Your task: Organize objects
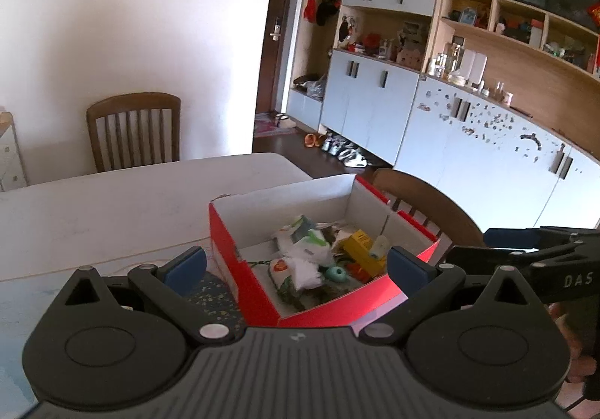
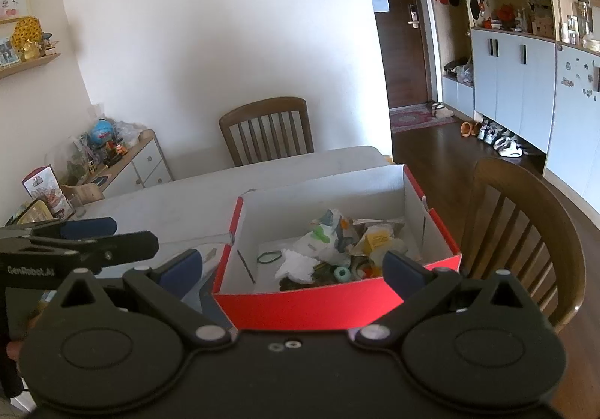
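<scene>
A red cardboard box (image 1: pixel 258 291) with a white inside stands on the table; it also shows in the right wrist view (image 2: pixel 300 306). It holds several small things: white packets (image 1: pixel 309 250), a yellow carton (image 1: pixel 362 244), a teal ring (image 1: pixel 335 273), a green rubber band (image 2: pixel 269 257). My left gripper (image 1: pixel 296 265) is open and empty, above the box's near corner. My right gripper (image 2: pixel 292 267) is open and empty, above the box's near wall. Each gripper shows in the other's view, the right one (image 1: pixel 525 250) and the left one (image 2: pixel 75 235).
The white table (image 1: pixel 112 201) stretches to the left. A dark speckled item (image 1: pixel 217 299) lies beside the box. A wooden chair (image 2: pixel 525 231) stands right of the box, another (image 2: pixel 266 130) at the far side. A side cabinet with clutter (image 2: pixel 112 156) is at left.
</scene>
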The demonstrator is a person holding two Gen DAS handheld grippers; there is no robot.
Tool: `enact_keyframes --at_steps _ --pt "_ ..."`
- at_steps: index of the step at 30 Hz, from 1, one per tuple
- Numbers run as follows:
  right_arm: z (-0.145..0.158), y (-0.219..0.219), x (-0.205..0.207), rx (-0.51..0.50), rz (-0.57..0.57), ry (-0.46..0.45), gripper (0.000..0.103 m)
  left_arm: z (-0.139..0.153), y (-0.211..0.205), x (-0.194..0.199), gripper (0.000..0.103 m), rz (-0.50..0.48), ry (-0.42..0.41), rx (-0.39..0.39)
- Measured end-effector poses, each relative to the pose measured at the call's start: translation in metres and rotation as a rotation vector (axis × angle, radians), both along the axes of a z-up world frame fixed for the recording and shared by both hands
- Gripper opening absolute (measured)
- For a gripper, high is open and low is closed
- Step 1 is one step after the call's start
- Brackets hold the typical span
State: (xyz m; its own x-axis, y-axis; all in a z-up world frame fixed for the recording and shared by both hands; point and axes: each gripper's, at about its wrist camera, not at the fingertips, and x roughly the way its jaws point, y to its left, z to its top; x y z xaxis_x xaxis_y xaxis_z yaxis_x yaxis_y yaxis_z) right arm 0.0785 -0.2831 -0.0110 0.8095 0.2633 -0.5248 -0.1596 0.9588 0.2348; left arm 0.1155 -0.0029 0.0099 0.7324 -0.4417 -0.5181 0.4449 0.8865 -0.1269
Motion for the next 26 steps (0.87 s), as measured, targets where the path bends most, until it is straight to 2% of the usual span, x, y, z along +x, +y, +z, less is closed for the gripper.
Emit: enact_keyframes --at_steps 6,17,26 --pt "-0.001 0.008 -0.003 -0.001 -0.002 0.003 0.102 -0.005 0.009 -0.001 0.103 0.019 0.014 -0.009" --pt "-0.003 0.019 -0.013 0.013 -0.020 0.011 0.102 -0.009 0.016 -0.004 0.103 0.022 -0.006 0.025" --pt "-0.004 0.024 -0.017 0.014 -0.042 0.017 0.102 -0.012 0.026 -0.002 0.103 0.034 0.036 -0.011"
